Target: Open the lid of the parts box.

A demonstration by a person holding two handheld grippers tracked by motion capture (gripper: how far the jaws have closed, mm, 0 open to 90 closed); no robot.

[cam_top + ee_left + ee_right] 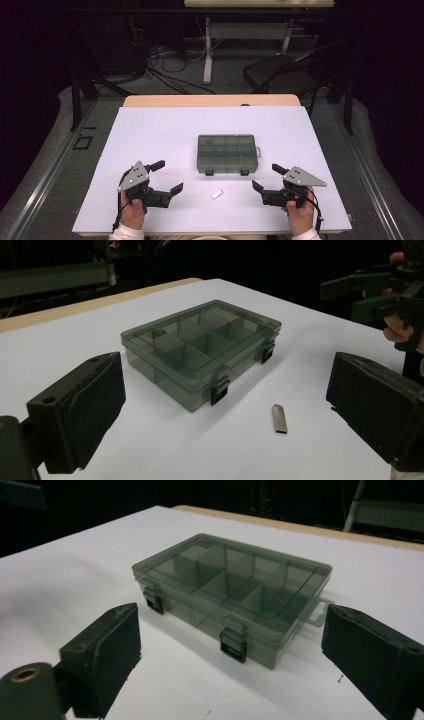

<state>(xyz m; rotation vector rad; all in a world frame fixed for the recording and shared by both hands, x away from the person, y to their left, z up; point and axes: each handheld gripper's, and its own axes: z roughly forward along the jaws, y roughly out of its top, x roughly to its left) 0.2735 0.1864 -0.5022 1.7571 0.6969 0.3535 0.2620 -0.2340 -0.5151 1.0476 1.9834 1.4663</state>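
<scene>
Near the middle of the white surface (150, 135) sits a smoky compartment box (227, 153), lid down and both front latches (233, 644) fastened, facing the person so they can be reached. Just in front lies a small metal piece (216, 194) (perhaps meant for a compartment). Flanking both, the left hand-held gripper (167, 177) and right hand-held gripper (265, 177) rest low with jaws spread wide and empty, each angled inward toward the box, seemingly ready to begin.

A lab — floor cables (165, 62), bare test table (150, 130), dark surroundings.
</scene>
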